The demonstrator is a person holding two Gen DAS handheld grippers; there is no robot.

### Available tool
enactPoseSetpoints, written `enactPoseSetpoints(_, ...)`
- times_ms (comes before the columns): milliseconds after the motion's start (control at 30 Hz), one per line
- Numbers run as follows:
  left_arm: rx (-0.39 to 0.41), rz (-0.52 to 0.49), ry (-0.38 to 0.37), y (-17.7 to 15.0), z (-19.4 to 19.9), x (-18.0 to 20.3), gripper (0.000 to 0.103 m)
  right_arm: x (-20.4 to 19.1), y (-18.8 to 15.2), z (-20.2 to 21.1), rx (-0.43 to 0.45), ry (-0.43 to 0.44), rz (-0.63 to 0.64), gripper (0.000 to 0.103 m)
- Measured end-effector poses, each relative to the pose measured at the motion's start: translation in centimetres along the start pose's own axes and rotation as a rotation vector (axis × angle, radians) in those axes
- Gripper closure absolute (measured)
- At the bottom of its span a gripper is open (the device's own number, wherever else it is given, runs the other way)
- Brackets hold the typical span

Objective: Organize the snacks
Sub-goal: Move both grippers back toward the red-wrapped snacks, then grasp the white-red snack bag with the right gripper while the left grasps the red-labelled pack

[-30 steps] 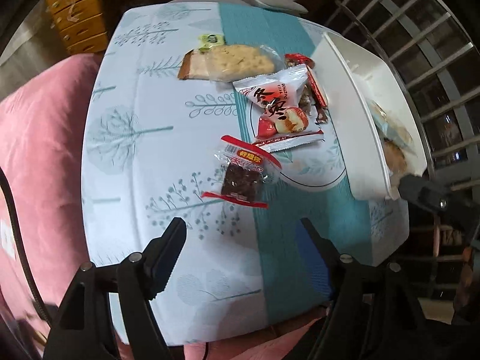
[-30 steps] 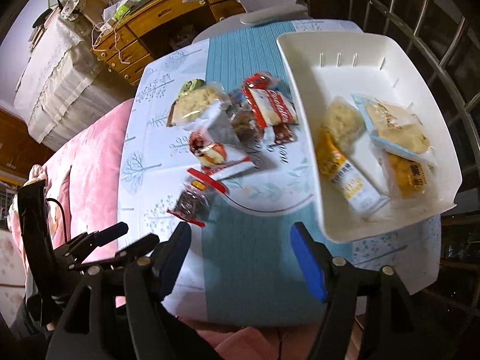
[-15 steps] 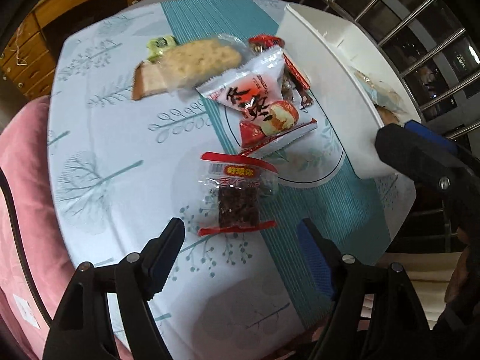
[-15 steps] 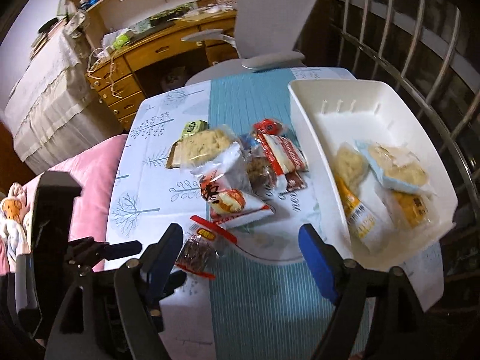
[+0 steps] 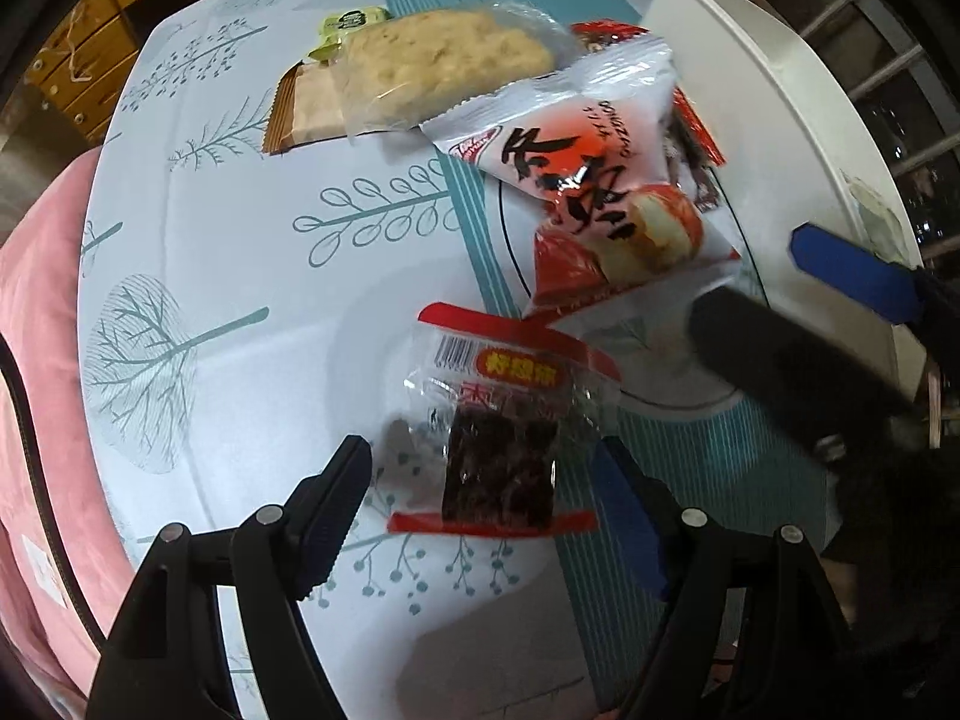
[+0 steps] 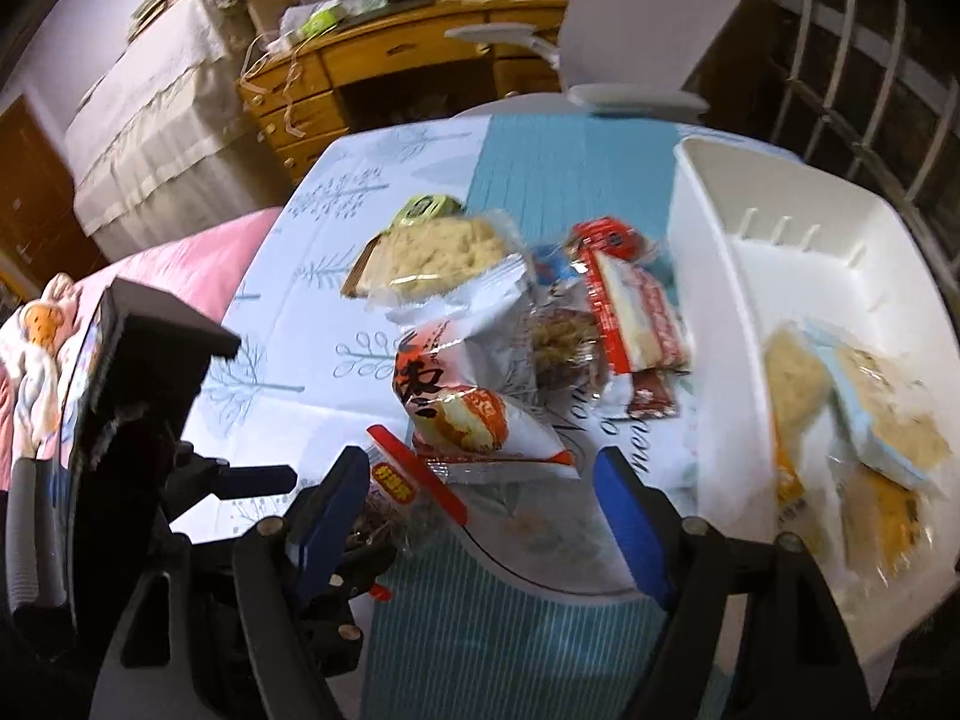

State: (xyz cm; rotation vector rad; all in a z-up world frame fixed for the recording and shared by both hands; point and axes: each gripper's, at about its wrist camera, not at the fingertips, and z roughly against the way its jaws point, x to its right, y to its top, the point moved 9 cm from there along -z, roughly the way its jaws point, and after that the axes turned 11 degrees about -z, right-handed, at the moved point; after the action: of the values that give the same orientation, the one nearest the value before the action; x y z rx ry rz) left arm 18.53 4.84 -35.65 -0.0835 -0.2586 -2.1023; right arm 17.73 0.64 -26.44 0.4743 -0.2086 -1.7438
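Note:
A clear packet with red ends and a dark jerky block lies on the tablecloth, between the fingers of my open left gripper, which is low over it. A white-and-red jujube bag lies beyond it, and a pale cracker pack further back. My right gripper is open and empty, just in front of the jujube bag, with the jerky packet by its left finger. The white tray on the right holds several wrapped snacks.
The right gripper's fingers cross the right side of the left wrist view, next to the tray wall. A pink cushion borders the table on the left. A grey chair and a wooden desk stand behind the table.
My left gripper has dropped and moved forward so the jerky packet now sits between its fingers. My right gripper has advanced toward the snack pile. Both stay open.

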Motion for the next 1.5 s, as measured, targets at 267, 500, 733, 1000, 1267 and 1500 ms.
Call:
enactPoseSetpoints(267, -0.011, 0.041, 0.007, 1.0, -1.4, -0.7, 0.036, -0.2, 0.2, -3.6, -0.077, 0.045, 0.061, 0.03)
enactPoseSetpoints(500, 0.001, 0.047, 0.017, 2.0, -2.0, -1.1, 0.044, 0.4, 0.2, -6.4, -0.141, 0.06, 0.039, 0.035)
enactPoseSetpoints(733, 0.013, 0.01, -0.007, 2.0, -1.4, -2.0, 0.058, -0.3, 0.4, -7.0, -0.112, 0.072, 0.034, 0.039)
enactPoseSetpoints(1000, 0.007, 0.0, -0.076, 1.1, -1.0, -3.9, 0.097, -1.3, 0.7, -6.8, -0.089, 0.031, 0.024, 0.049)
enactPoseSetpoints(1267, 0.052, -0.048, -0.109, -0.7, 1.9, -5.6, 0.099, -2.3, -0.2, -5.4, -0.082, -0.002, -0.089, 0.051)
enactPoseSetpoints(1500, 0.071, -0.093, -0.133, -2.8, 4.6, -7.1, 0.097, -2.5, -1.1, -2.5, -0.045, -0.014, -0.191, 0.051)
